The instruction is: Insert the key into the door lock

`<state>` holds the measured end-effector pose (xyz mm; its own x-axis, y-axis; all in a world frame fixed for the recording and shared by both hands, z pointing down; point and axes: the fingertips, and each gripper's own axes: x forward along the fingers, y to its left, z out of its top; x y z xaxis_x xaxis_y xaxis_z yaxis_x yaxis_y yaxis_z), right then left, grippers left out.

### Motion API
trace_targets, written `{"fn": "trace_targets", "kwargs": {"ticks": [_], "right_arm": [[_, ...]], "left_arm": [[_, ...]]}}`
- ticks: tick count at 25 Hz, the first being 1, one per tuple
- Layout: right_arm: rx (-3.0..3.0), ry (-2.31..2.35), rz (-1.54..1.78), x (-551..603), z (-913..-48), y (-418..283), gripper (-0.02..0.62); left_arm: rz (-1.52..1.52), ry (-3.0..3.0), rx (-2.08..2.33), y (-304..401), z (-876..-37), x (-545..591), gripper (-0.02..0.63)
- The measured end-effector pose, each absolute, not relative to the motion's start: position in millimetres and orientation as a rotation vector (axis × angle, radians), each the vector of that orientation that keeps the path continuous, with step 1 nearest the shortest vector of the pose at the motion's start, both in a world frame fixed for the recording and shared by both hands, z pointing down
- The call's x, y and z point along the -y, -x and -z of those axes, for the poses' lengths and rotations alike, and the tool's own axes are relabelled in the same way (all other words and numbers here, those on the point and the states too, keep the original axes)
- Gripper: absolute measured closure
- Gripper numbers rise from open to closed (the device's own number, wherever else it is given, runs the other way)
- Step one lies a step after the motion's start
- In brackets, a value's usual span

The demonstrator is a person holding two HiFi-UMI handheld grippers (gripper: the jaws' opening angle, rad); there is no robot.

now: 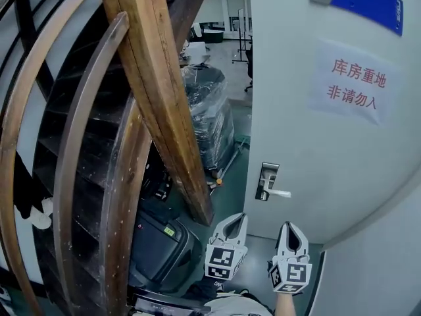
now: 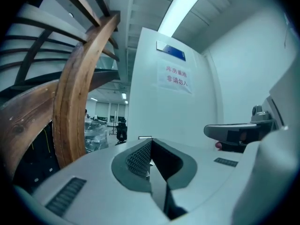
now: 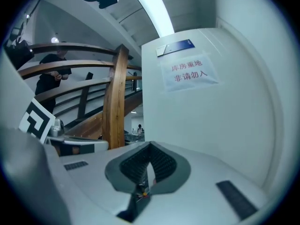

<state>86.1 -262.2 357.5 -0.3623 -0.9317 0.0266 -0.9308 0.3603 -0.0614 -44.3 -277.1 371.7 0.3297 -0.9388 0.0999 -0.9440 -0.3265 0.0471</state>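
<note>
The white door point(image 1: 316, 143) stands ahead on the right, with a metal lock plate point(image 1: 266, 180) and a lever handle point(image 1: 279, 193) at its left edge. Both grippers are low in the head view, side by side below the handle and apart from it. My left gripper point(image 1: 235, 219) point(image 2: 151, 142) has its pads together. My right gripper point(image 1: 290, 227) point(image 3: 150, 144) is shut too. A thin pale sliver shows between its pads, and I cannot tell whether that is the key. No key shows clearly in any view.
A curved wooden stair rail point(image 1: 158, 91) and dark steps fill the left. A plastic-wrapped stack point(image 1: 210, 117) stands beyond it, with a black case point(image 1: 161, 245) on the floor near my left. The door carries a paper sign point(image 1: 357, 81) and a blue plate point(image 1: 371, 2).
</note>
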Motion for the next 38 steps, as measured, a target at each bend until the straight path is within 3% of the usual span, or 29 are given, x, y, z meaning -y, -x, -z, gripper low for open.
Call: {"fn": "trace_targets", "kwargs": {"ticks": [38], "right_arm": [[-2.598, 1.721, 0.044, 289, -337, -63, 0.590]], "left_arm": [[-0.047, -2.524, 1.754, 38, -359, 306, 0.601]]}}
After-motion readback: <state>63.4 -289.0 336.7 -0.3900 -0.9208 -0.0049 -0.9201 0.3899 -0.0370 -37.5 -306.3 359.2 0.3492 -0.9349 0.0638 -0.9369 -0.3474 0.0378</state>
